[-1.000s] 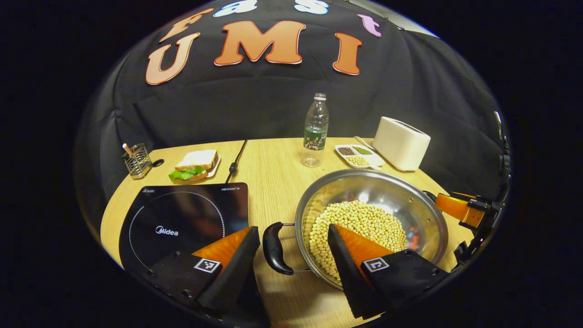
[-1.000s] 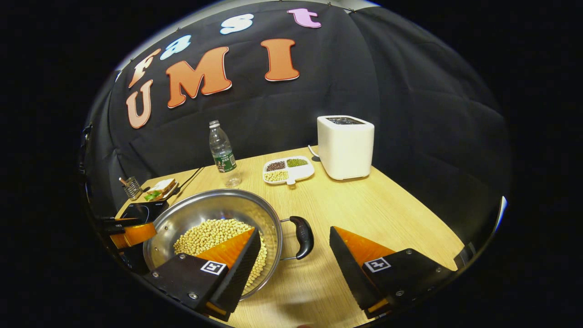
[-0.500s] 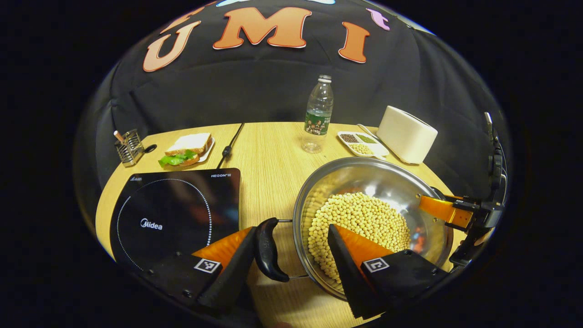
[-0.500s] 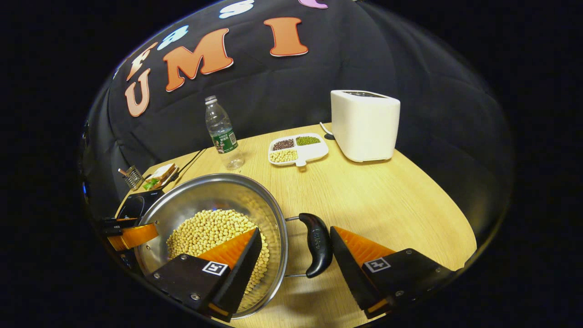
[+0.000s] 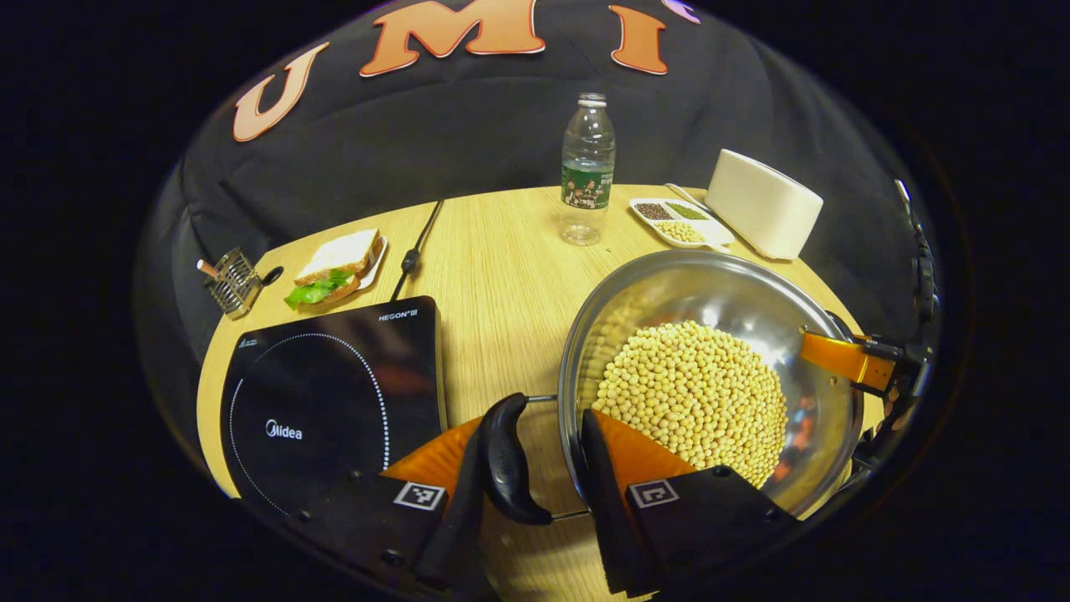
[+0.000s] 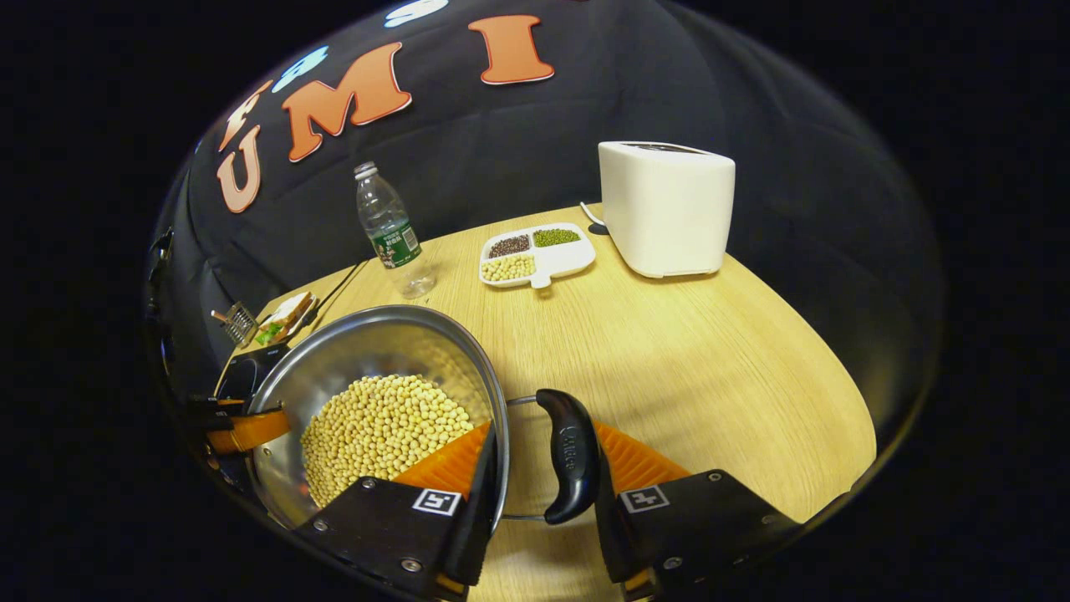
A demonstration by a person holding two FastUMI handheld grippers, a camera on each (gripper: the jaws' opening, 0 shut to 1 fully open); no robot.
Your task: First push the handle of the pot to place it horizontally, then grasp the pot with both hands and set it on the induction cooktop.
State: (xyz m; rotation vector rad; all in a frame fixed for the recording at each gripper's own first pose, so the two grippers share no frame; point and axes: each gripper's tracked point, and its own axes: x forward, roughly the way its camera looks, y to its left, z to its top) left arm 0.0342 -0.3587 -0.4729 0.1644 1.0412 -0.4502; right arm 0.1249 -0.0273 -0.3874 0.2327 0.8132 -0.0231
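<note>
A steel pot point(image 5: 669, 269) full of soybeans point(image 5: 694, 393) stands on the wooden table, right of the black induction cooktop point(image 5: 326, 393). My left gripper point(image 5: 531, 431) is shut on the pot's left black handle point(image 5: 506, 468), one finger outside the handle and the other inside the rim. In the right gripper view, my right gripper point(image 6: 543, 435) grips the pot's point(image 6: 376, 322) other black handle point(image 6: 568, 456) the same way, with one finger over the beans point(image 6: 376, 431). The right gripper's orange finger point(image 5: 844, 364) shows at the pot's far rim.
At the back of the table stand a water bottle point(image 5: 587, 171), a divided dish of beans point(image 5: 679, 221) and a white toaster point(image 5: 765, 205). A sandwich on a plate point(image 5: 334, 267), a wire holder point(image 5: 230, 280) and the cooktop's cable point(image 5: 414, 251) lie behind the cooktop.
Both grippers moved forward and down onto the pot's side handles, and their fingers closed from wide open to gripping handle and rim. The pot stays right of the cooktop.
</note>
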